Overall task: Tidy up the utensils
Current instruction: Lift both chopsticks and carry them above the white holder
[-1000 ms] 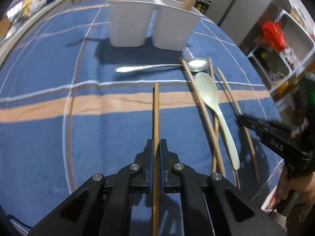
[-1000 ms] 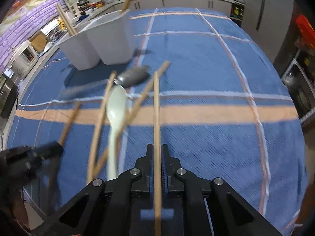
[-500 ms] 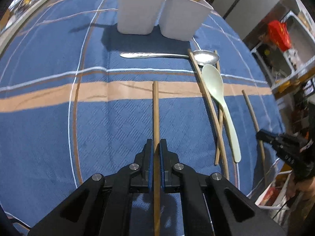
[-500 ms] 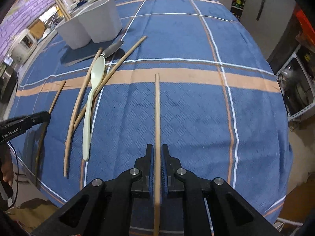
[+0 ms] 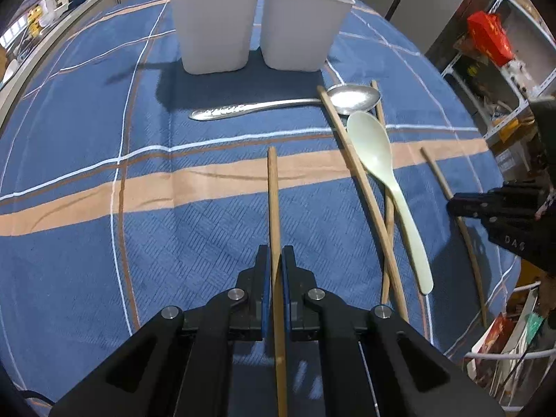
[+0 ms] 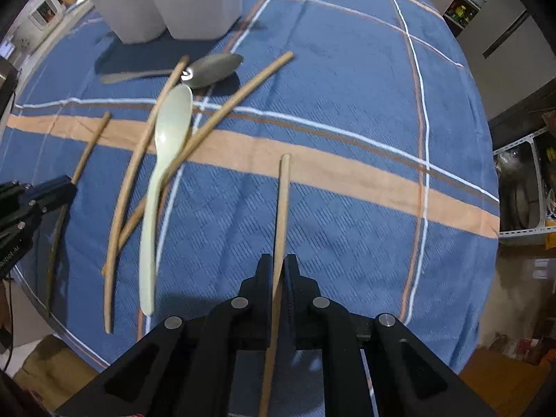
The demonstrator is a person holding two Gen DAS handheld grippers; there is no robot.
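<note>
Chopsticks point(image 5: 274, 208) clamped; gripper point(image 5: 462, 205) reads "DAS".

Blue plaid-clothed table point(image 5: 87, 243) bears white holder point(image 5: 257, 24), spoons, loose chopsticks.

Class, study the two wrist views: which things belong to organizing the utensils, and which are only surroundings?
Part of the job:
- left hand-held gripper shut on a chopstick
- right hand-held gripper shut on another chopstick
- white utensil holder
- metal spoon
- pale green spoon
- loose chopsticks

Only surroundings:
- blue plaid tablecloth
- wire shelf
</note>
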